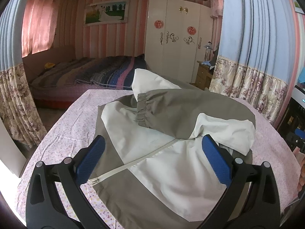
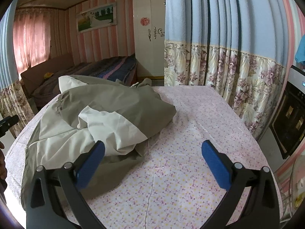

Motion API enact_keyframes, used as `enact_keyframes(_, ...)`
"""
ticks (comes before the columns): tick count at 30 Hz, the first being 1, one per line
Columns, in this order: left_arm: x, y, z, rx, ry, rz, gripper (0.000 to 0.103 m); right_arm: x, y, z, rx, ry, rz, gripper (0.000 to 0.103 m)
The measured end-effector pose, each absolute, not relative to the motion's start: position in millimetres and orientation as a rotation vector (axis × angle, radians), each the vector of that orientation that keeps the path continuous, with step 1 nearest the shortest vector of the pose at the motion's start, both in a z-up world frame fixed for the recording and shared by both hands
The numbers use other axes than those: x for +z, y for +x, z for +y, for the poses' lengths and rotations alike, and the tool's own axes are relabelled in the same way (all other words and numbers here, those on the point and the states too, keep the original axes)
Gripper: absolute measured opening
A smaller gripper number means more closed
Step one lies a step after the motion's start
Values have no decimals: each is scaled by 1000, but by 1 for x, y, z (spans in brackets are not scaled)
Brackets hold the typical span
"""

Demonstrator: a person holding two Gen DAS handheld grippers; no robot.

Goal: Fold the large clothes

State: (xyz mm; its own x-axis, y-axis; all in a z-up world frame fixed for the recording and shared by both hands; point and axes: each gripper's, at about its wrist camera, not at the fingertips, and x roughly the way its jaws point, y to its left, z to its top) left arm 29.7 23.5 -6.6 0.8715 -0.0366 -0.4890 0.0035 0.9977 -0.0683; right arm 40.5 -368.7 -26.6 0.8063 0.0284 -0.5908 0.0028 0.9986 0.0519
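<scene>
A grey and white zip jacket (image 1: 162, 152) lies on the floral-covered table (image 1: 72, 118), zipper side up. One grey sleeve with an elastic cuff (image 1: 143, 108) is folded across its chest. My left gripper (image 1: 152, 147) is open and empty, hovering over the jacket's front near the white zipper (image 1: 133, 164). In the right wrist view the jacket (image 2: 95, 118) lies bunched on the left half of the table (image 2: 200, 118). My right gripper (image 2: 152, 150) is open and empty, its left finger over the jacket's edge, its right finger over the bare tablecloth.
A blue and floral curtain (image 2: 219, 57) hangs just behind the table on the right. A bed (image 1: 85, 74) and a white wardrobe (image 1: 177, 38) stand beyond the table. A dark appliance (image 2: 291, 118) stands at the far right.
</scene>
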Motion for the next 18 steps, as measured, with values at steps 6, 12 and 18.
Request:
enact_keyframes(6, -12, 34, 26, -17, -67, 526, 100, -29, 47, -362, 29, 28, 603, 101)
enact_keyframes(12, -22, 42, 32, -4, -61, 547, 100, -35, 60, -346, 57, 14, 602, 101)
enact_keyframes(18, -32, 54, 38, -2, -70, 571, 100, -46, 78, -337, 75, 19, 645, 101)
